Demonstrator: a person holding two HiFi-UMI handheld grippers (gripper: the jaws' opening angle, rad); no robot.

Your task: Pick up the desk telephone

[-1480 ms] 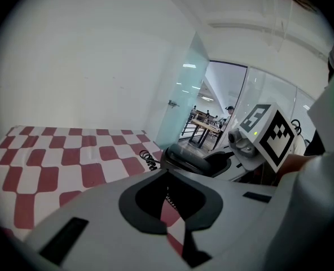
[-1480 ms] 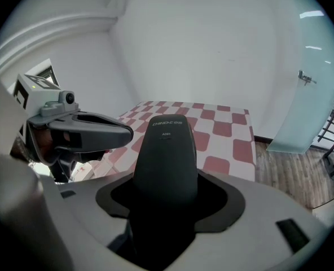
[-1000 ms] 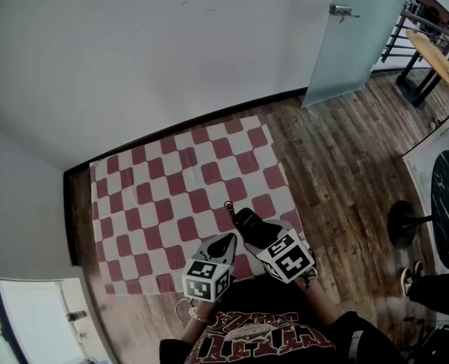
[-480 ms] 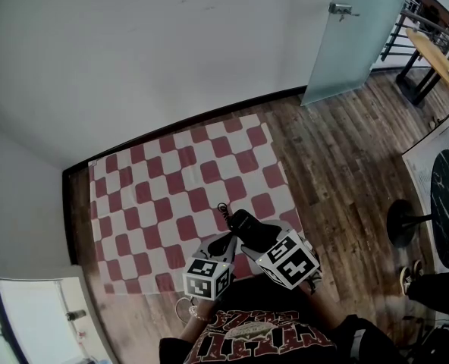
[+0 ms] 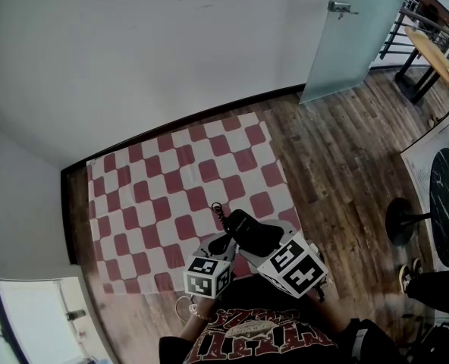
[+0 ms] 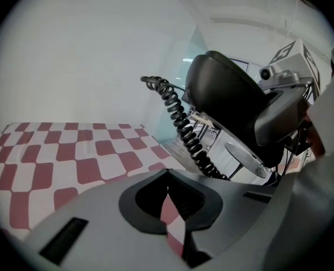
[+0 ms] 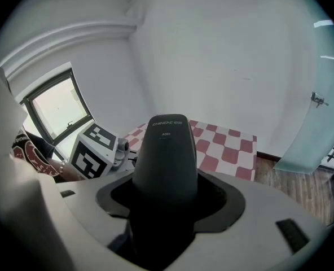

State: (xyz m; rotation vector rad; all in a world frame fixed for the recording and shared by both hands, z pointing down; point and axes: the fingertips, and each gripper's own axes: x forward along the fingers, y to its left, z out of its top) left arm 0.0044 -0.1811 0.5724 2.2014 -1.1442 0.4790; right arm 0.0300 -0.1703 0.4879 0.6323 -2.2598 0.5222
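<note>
A black telephone handset (image 5: 251, 232) is held off the floor, with my right gripper (image 5: 268, 243) shut on it. In the right gripper view the handset (image 7: 166, 151) stands straight up out of the jaws, which are clamped on its lower part. Its coiled cord (image 5: 218, 214) curls off the far end, and in the left gripper view the cord (image 6: 184, 130) hangs below the handset (image 6: 229, 95). My left gripper (image 5: 220, 243) sits just left of the handset; its jaws (image 6: 168, 208) are shut with nothing between them. No telephone base is in view.
A red-and-white checkered cloth (image 5: 156, 188) lies on the wooden floor (image 5: 338, 158) against a white wall. A frosted glass door (image 5: 353, 36) stands at the back right, a round dark table (image 5: 448, 196) at the right edge, and a window (image 5: 27, 317) at the lower left.
The handset's far end and cord have swung a little to the left, while the right gripper's cube has shifted down and right. The left gripper has barely moved.
</note>
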